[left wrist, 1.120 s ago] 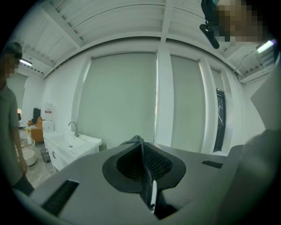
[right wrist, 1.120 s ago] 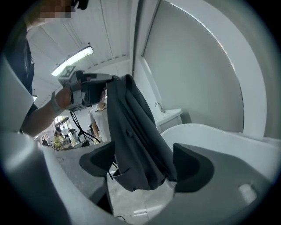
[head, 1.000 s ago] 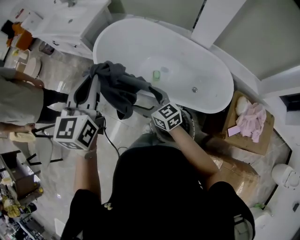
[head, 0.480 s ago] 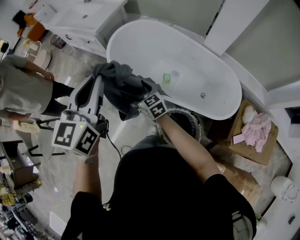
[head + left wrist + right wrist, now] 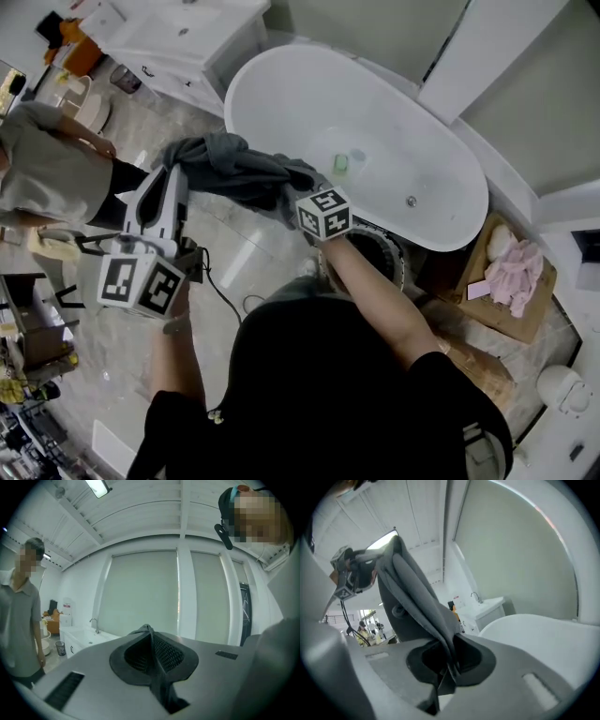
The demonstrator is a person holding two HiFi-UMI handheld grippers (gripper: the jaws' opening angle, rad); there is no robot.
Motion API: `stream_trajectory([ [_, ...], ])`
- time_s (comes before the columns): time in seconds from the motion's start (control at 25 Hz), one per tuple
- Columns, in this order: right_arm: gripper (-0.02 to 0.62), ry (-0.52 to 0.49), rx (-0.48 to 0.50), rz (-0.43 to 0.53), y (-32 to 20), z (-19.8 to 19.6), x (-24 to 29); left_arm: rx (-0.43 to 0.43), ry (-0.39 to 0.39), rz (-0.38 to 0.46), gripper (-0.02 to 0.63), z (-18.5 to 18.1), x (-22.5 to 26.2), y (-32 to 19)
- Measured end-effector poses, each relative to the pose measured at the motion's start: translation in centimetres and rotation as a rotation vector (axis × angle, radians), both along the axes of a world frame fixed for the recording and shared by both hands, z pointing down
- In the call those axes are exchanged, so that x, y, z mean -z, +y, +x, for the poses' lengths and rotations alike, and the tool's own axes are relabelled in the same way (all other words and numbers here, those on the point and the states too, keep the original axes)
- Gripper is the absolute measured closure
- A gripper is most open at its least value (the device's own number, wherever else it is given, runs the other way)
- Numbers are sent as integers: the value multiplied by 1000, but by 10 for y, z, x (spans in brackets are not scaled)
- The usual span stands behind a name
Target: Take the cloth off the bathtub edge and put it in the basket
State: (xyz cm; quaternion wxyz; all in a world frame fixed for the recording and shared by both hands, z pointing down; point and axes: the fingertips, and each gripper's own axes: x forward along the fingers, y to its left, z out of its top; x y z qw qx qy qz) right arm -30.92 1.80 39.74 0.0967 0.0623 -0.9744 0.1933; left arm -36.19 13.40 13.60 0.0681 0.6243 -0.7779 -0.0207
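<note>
- The right tool (image 5: 291, 192) has just snapped closed, and a fold of the grey cloth (image 5: 234, 169) is pinched between its jaws. A second ago those jaws stood wide beside the hanging bundle.
- The left tool (image 5: 174, 167) is clamped tight on another fold, as it was a second ago.
- The cloth, which was bunched under the left tool, is now drawn out between the two tools. It hangs in the air just outside the near rim of the bathtub (image 5: 403, 122).
- By my reading the cloth is off the bathtub edge, and what is left is the carry to the basket and the release.
- The basket (image 5: 386, 246) stands on the floor against the bathtub's near wall, beside the right forearm. Its inside is dark and partly covered, so I cannot tell what is in it.
- The bathtub holds only a small green thing (image 5: 341, 163) near its middle.
- A cardboard box (image 5: 506, 314) beyond the bathtub's right end holds a pink cloth (image 5: 516, 267).
</note>
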Motion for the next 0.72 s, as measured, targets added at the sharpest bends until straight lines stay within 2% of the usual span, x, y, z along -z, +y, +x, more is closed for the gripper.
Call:
stream_trajectory([
  [0.2, 578, -159, -60, -50, -24, 12, 51, 69, -45, 3, 569, -23, -2, 15],
  [0.4, 578, -319, -64, -28, -32, 32, 129, 118, -44, 7, 569, -36, -9, 27],
  [0.56, 578, -413, -48, -9, -28, 48, 188, 108, -19, 6, 569, -39, -16, 26],
  [0.72, 579, -477, -48, 26, -23, 73, 237, 52, -14, 13, 569, -29, -17, 10],
])
